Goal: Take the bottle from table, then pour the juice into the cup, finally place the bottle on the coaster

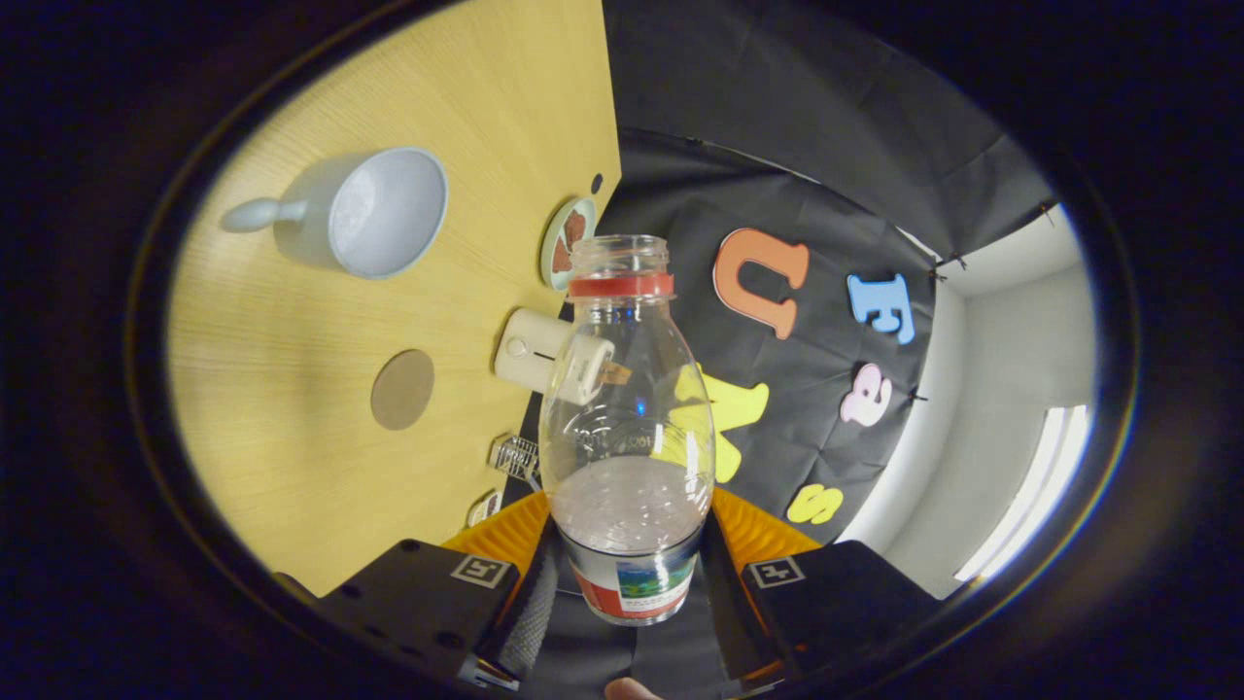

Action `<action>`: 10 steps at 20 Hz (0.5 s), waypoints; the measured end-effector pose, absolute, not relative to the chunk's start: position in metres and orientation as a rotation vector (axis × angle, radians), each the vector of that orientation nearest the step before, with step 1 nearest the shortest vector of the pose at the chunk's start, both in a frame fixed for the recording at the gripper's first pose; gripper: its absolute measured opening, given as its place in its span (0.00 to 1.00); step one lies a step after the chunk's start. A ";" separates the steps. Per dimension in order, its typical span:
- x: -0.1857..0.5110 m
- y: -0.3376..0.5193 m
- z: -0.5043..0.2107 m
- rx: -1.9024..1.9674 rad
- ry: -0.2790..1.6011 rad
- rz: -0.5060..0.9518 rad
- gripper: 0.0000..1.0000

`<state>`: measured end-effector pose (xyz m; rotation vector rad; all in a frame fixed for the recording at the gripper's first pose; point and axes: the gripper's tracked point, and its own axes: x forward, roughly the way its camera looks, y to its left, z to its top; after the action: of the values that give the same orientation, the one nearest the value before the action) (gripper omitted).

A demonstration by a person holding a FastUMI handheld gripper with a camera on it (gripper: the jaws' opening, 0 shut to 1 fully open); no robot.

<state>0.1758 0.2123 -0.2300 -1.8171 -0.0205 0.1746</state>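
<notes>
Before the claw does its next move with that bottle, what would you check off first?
1. Grip: the claw has both fingers pressed on the bottle, near its labelled base. Ok.
2. Bottle mouth: no cap, red ring only, open for pouring. Ok.
3. Liquid: clear bottle; how much remains, cannot tell.
4. Cup: on the wooden table, its open mouth in view, nothing over it. Ok.
5. Bottle over the cup: not ok, the cup lies off to one side beyond the fingers.
6. Coaster: round, bare, on the table nearer than the cup. Ok.
</notes>
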 end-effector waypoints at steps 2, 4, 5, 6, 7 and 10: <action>0.176 0.210 -0.230 -1.788 -0.007 0.174 0.75; 0.177 0.207 -0.230 -1.744 0.010 0.175 0.74; 0.176 0.206 -0.230 -1.721 0.020 0.178 0.74; 0.175 0.203 -0.230 -1.696 0.030 0.180 0.74; 0.176 0.201 -0.229 -1.677 0.036 0.181 0.74; 0.173 0.194 -0.225 -1.606 0.048 0.179 0.74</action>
<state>0.1728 0.1942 -0.2250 -1.6062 0.0478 0.1790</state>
